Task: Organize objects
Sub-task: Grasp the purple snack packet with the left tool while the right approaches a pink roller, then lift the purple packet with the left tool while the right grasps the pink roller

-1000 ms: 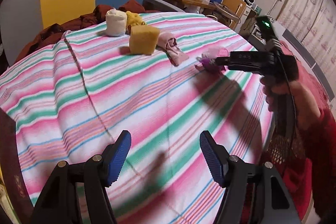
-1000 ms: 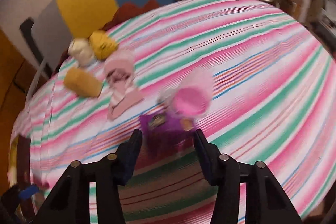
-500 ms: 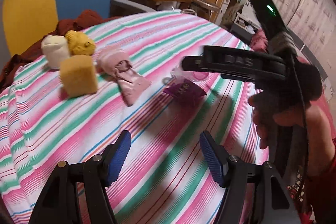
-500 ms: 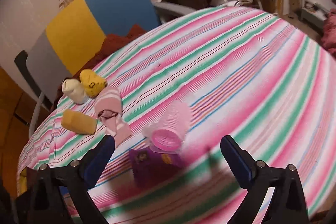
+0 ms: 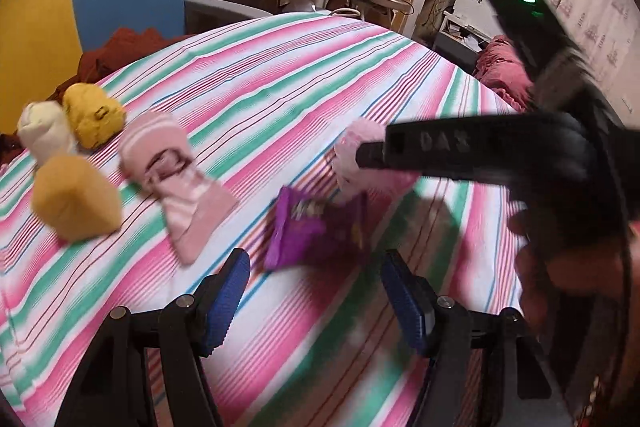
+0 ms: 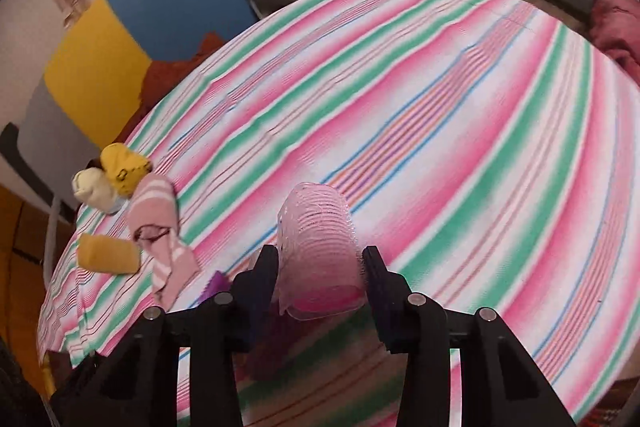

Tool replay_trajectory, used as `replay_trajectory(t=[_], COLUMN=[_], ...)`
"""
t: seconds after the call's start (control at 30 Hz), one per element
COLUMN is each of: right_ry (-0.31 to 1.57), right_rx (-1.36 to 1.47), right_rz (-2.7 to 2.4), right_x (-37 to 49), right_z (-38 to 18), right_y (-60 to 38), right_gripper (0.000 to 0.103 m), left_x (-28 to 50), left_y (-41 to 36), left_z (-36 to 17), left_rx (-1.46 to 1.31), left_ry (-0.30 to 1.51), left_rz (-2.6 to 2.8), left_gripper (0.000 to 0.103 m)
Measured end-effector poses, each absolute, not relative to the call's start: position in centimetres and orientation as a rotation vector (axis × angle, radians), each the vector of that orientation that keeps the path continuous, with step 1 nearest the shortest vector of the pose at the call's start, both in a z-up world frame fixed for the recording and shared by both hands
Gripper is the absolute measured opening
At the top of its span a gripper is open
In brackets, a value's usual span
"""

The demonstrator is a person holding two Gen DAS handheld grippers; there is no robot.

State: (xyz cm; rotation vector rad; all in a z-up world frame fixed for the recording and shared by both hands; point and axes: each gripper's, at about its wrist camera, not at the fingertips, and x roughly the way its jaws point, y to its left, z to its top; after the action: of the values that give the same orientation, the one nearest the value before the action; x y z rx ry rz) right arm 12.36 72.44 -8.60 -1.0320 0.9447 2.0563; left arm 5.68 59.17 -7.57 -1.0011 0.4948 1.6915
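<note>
Starting at the left, the left gripper hangs with its blue fingers apart and nothing between them, the purple packet lying on the striped cloth just ahead of its tips and nearer to it than to the other hand. To the right, the right gripper is closing its jaws on the pink hair roller, whose long axis runs straight away between the fingers. No container shows; rolled socks cluster far left.
</note>
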Motion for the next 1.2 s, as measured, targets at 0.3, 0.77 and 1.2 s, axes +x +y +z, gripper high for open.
replay_trajectory(t=[0.3,0.77,1.2], right_ry=[0.923,0.81,0.756], right_rx=[-1.069,-1.174,-1.144], right_rz=[2.047,2.096,2.162], right_x=[11.3,10.0,10.4], right_z=[-9.1,-9.4,-8.4], right_y=[72.3,71.4,70.5], right_gripper=[0.052,0.052,0.052], left_x=[6.4,6.6,5.7], left_y=[61.8,59.2,53.4], left_z=[-10.0,-9.9,-9.4], left_rx=[-0.89,-0.857,-0.933], left_ry=[0.63,0.569,0.414], left_rz=[1.717,1.741,1.775], left_gripper=[0.064,0.054,0.053])
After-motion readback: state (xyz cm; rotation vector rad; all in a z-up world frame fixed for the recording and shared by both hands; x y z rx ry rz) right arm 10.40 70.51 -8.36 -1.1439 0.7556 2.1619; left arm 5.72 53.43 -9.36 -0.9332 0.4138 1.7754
